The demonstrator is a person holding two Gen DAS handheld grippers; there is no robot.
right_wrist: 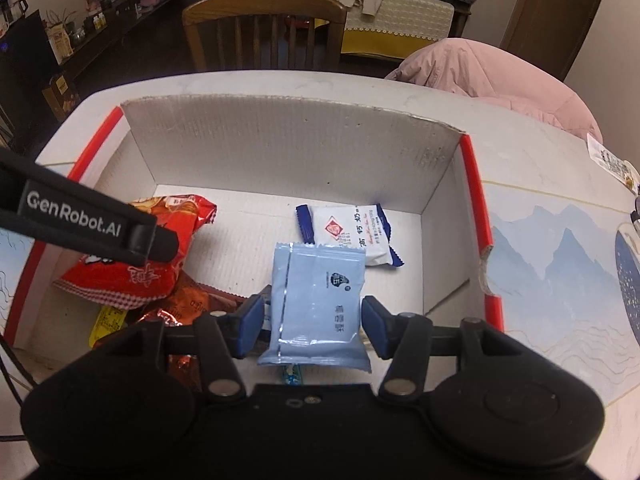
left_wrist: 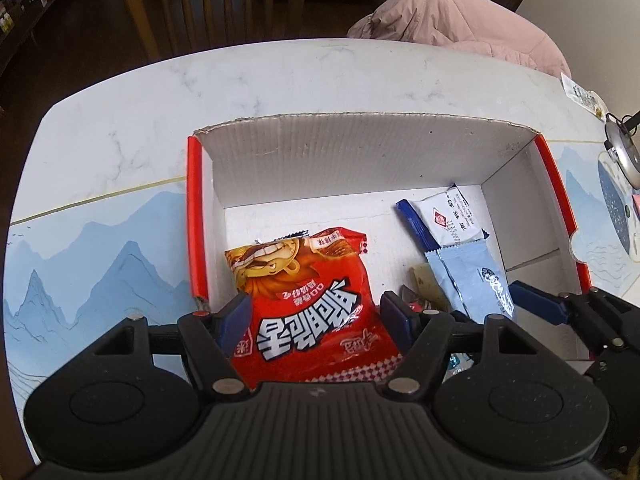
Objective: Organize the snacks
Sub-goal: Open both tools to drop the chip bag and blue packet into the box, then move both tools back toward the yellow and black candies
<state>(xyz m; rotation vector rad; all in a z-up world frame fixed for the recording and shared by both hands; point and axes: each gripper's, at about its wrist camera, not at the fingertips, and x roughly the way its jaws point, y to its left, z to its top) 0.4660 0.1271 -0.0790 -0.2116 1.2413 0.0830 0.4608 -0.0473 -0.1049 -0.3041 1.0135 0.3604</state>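
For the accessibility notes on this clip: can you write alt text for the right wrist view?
The right gripper straddles a pale blue snack packet inside a white cardboard box with red edges, its blue pads standing just clear of the packet. A white and blue packet lies just beyond; a red snack bag lies left, under the other gripper's black finger.

The black two-finger left gripper [left_wrist: 314,316] is pointed steeply downward, its blue-padded jaws closed against the sides of a red packet. The black right gripper [right_wrist: 314,320] is likewise angled downward, its blue pads [right_wrist: 252,316] set slightly apart from a pale blue packet
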